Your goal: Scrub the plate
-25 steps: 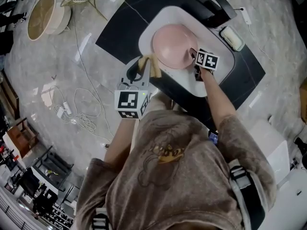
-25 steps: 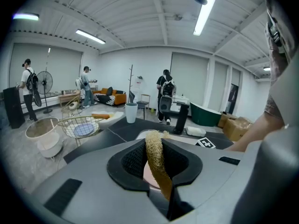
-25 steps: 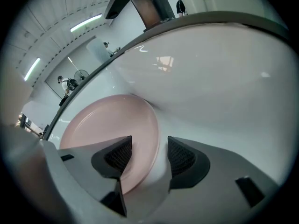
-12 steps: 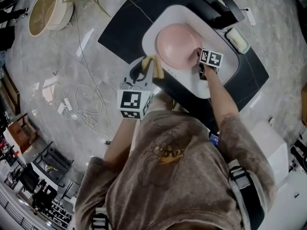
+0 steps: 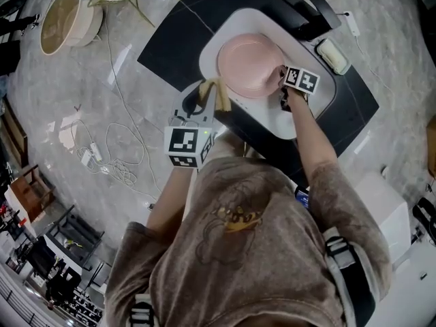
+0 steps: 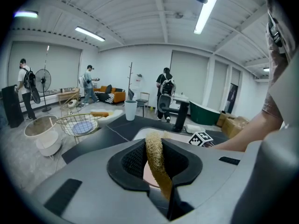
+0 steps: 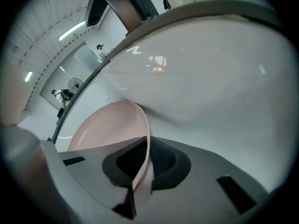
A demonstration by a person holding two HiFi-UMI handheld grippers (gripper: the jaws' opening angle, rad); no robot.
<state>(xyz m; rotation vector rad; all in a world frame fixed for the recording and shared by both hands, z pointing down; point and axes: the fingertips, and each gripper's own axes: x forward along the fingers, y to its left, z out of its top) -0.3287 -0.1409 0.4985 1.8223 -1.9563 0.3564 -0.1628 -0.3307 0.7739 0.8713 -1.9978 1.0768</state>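
Closing its jaws, the right claw [image 7: 142, 164] pinches the pink plate [image 7: 107, 127]; left claw [image 6: 156, 146] clenches a loofah [image 6: 159, 174].

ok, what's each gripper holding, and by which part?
Left gripper: loofah scrubber, pinched partway along its length. Right gripper: jaws closing on the pink plate, gripped by its rim.

Nothing in these views is showing as readable text: no words, numbers or brand names. The left gripper [image 5: 208, 99] and the right gripper [image 5: 281, 80] are each carrying a cube, the left cube [image 5: 189, 146] and the right cube [image 5: 300, 80], which are showing only black-and-white square marker patterns (no letters or digits). The person's shirt [image 5: 272, 264] is bearing a yellowish print [image 5: 238, 218], too small to read.
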